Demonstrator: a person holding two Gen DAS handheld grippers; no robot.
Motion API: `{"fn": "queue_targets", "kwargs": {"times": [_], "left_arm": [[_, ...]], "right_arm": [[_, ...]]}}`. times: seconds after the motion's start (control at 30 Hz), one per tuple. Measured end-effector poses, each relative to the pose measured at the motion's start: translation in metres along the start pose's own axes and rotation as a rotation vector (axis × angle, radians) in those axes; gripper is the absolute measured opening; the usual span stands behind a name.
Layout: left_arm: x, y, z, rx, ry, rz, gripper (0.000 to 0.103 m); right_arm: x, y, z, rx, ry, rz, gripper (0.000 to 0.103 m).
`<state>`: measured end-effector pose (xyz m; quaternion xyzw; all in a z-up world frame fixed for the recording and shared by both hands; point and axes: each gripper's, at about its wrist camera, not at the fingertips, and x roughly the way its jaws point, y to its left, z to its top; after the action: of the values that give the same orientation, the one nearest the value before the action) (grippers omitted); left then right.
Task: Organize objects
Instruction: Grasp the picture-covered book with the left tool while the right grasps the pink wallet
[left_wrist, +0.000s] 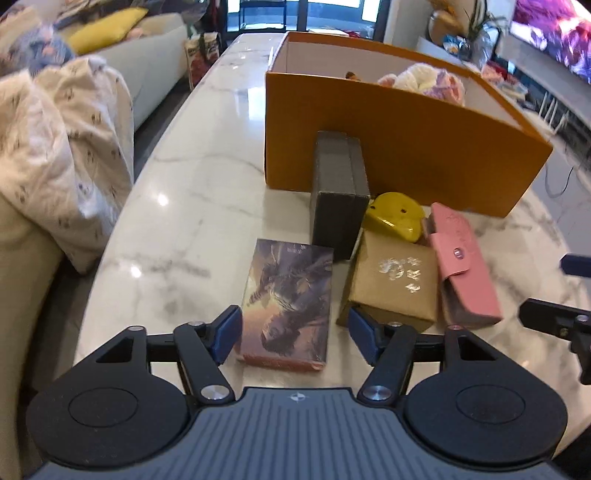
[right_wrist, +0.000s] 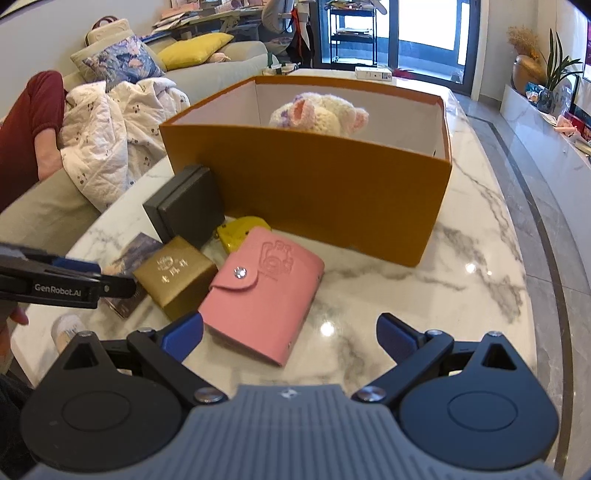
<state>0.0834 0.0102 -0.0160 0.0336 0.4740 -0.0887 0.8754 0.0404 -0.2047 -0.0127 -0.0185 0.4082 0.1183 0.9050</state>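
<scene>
A cluster of small items is gathered on the glossy marble table, just in front of the open orange cardboard box — presumably staged there to be dropped inside, where a crocheted soft toy is already seen. The left hand-held gripper is held with its jaws moderately wide on either side of the near end of a flat, printed card box; the blue pads are not seen pressing on it, so it is judged to be lined up for a grasp, not yet held. The right hand-held gripper is spread wide and empty, with the pink leatherette snap wallet lying flat just ahead of its left finger. A gold foil-stamped box sits between card box and wallet, touching the wallet. Behind it a matte dark grey box is stood on end against the orange wall, and a glossy yellow rounded object — what it is cannot be told — is wedged beside it.
</scene>
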Motion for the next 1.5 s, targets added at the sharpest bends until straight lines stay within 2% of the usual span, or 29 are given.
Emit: {"fn": "queue_targets", "kwargs": {"times": [0.13, 0.2, 0.3, 0.53, 0.73, 0.8, 0.87, 1.03, 1.27, 1.37, 1.5], "left_arm": [[0.024, 0.004, 0.002, 0.002, 0.076, -0.004, 0.077], [0.028, 0.0, 0.003, 0.03, 0.057, 0.022, 0.083], [0.03, 0.002, 0.005, 0.006, 0.051, 0.03, 0.086], [0.033, 0.006, 0.01, -0.021, 0.065, 0.044, 0.087], [0.034, 0.007, 0.01, -0.038, 0.067, 0.057, 0.093], [0.034, 0.008, 0.01, -0.053, 0.064, 0.066, 0.094], [0.033, 0.009, 0.009, -0.069, 0.062, 0.075, 0.095], [0.029, 0.009, 0.004, -0.095, 0.06, 0.092, 0.096], [0.024, 0.006, -0.005, -0.09, 0.008, 0.094, 0.097], [0.023, 0.005, -0.006, -0.097, 0.015, 0.094, 0.094], [0.021, 0.004, -0.006, -0.075, 0.011, 0.082, 0.077]], "right_arm": [[0.007, 0.004, -0.002, -0.026, 0.01, 0.007, 0.1], [0.01, 0.006, -0.002, -0.039, 0.009, 0.01, 0.1], [0.021, 0.011, -0.002, -0.043, 0.0, 0.001, 0.102], [0.043, 0.019, 0.006, 0.026, -0.016, 0.023, 0.102], [0.068, 0.021, 0.007, 0.012, 0.019, -0.058, 0.102], [0.078, 0.018, 0.004, 0.02, 0.044, -0.114, 0.102], [0.079, 0.009, 0.0, 0.056, 0.018, -0.12, 0.102], [0.077, 0.006, -0.004, 0.039, -0.002, -0.126, 0.102], [0.078, 0.007, -0.012, 0.039, -0.051, -0.133, 0.102], [0.077, 0.007, -0.013, 0.04, -0.059, -0.134, 0.102], [0.077, 0.009, -0.012, 0.043, -0.044, -0.136, 0.102]]}}
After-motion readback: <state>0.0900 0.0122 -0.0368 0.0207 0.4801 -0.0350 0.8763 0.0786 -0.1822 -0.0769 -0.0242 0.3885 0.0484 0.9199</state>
